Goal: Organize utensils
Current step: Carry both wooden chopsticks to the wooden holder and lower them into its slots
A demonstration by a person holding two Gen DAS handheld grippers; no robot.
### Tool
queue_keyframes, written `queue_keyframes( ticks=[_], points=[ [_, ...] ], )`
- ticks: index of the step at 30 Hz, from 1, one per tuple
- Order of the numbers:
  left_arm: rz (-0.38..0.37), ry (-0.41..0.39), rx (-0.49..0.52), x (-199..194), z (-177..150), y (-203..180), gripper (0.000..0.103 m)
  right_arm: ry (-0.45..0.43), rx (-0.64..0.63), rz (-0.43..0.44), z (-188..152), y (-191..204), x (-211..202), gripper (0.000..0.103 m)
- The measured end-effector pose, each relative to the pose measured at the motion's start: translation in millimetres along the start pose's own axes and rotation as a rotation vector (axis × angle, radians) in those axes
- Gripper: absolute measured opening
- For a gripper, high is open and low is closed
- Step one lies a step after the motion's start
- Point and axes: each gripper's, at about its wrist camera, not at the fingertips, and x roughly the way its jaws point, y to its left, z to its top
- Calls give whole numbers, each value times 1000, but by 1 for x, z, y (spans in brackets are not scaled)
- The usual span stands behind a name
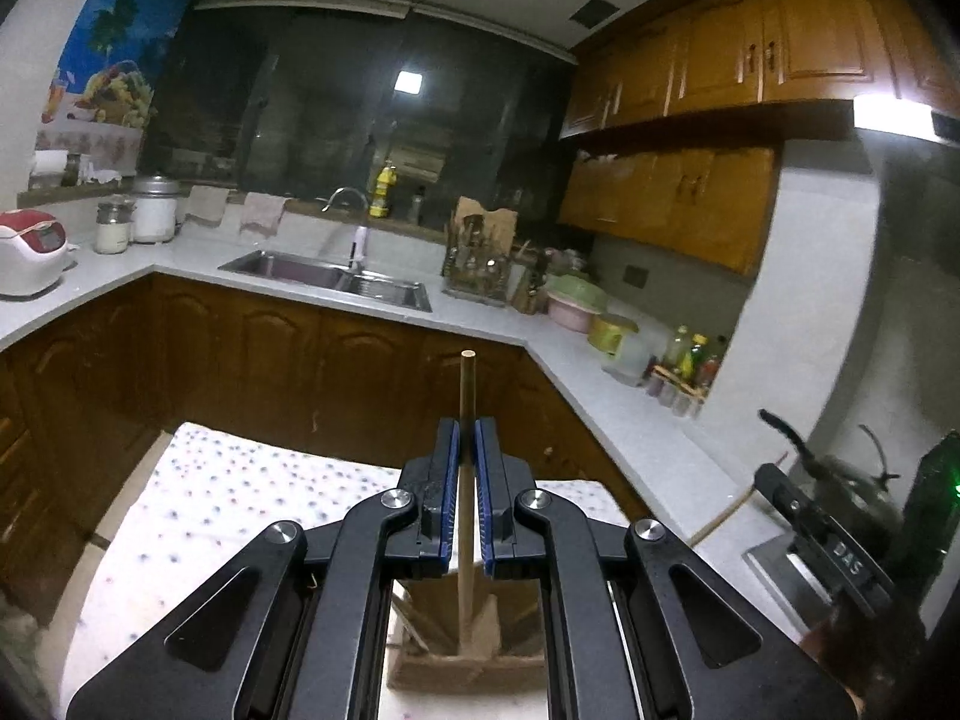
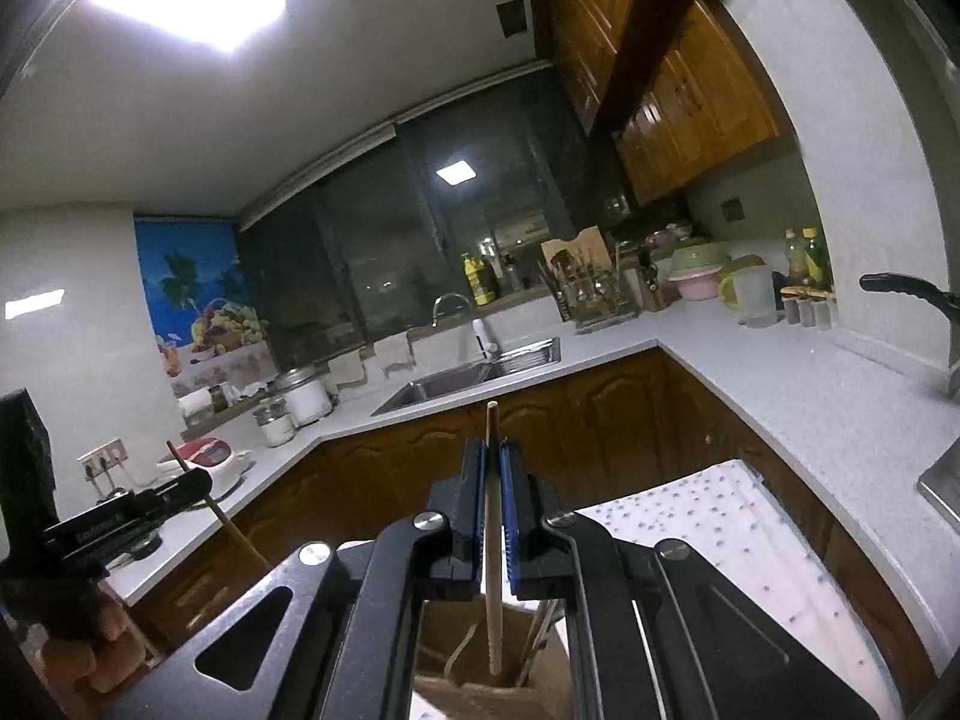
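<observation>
Black linkages of the left gripper (image 1: pixel 467 468) are filling the bottom of the left wrist view, and its blue-lined jaws are clenching a brown chopstick (image 1: pixel 466 396) that is standing upright between them. Its top end is sticking up above the jaws, while its lower end is reaching down into a brown wooden holder (image 1: pixel 444 669) sitting right below the gripper. That holder is resting on a white dotted cloth (image 1: pixel 228 492) covering the tabletop, and a few other sticks are leaning inside it. Over in the right wrist view, the right gripper (image 2: pixel 493 474) is likewise gripping a pale chopstick (image 2: pixel 491 420), held nearly upright between its blue pads, with the tip poking out above the jaws and the ribbed lower end hanging inside the same holder (image 2: pixel 480 690). Other utensils are leaning against the holder's inner walls; what kind they are I cannot tell. Beyond the holder, the grey kitchen counter (image 1: pixel 492 324) is wrapping around the room with a steel sink (image 1: pixel 327 276) set into it, and a red and white rice cooker (image 1: pixel 30 252) is sitting far to the left of the sink.
</observation>
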Motion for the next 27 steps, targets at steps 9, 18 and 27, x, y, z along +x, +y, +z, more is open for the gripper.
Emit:
queue_keyframes(
  ticks=[9,18,27],
  points=[
    [40,74,7,42,-48,6,5,40,8,-32,-35,-12,25,5],
    [37,167,-13,55,-88,19,5,127,18,-39,-66,-22,39,5],
    [22,180,-7,53,-93,19,6,192,22,-38,-82,-24,48,5]
  ],
)
